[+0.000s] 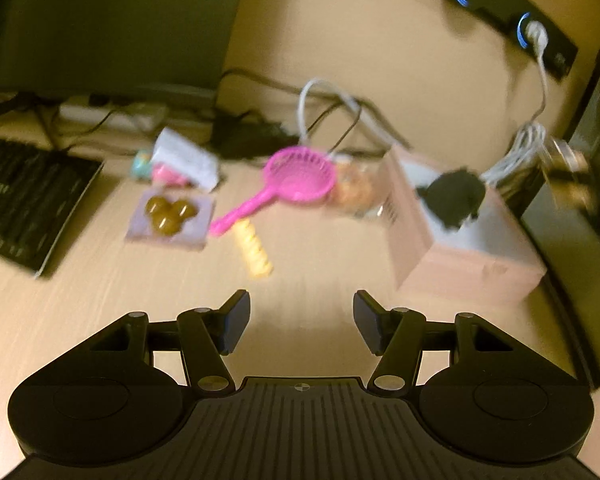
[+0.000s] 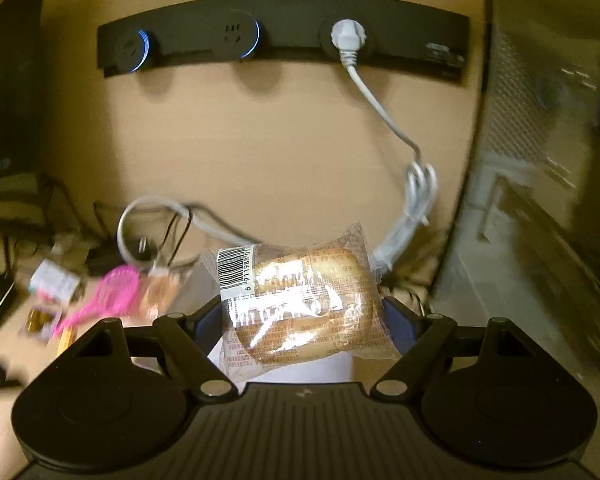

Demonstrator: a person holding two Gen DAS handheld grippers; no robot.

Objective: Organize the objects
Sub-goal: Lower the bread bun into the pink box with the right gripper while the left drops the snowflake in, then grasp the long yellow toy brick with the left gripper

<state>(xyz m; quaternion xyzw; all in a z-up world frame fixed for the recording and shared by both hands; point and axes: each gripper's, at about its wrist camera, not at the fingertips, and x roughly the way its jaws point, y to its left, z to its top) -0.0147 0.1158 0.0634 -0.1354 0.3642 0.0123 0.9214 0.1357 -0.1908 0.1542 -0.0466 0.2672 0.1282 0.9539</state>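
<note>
My right gripper [image 2: 302, 316] is shut on a clear-wrapped bread bun [image 2: 300, 304] and holds it in the air above a white surface. My left gripper [image 1: 300, 320] is open and empty above the wooden desk. Ahead of it lie a pink toy strainer [image 1: 288, 184], a yellow spiral piece [image 1: 254, 252], a pack of brown balls [image 1: 170, 214] and a wrapped snack [image 1: 354, 192]. An open cardboard box [image 1: 460, 256] stands at the right with a black object [image 1: 456, 196] over it. The pink strainer also shows in the right wrist view [image 2: 108, 296].
A black keyboard [image 1: 24, 204] lies at the left. Cables [image 1: 332, 108] and a white packet [image 1: 184, 156] lie at the back. A black socket strip [image 2: 284, 36] with a white plug [image 2: 348, 36] is on the wall. A dark case [image 2: 548, 160] stands at the right.
</note>
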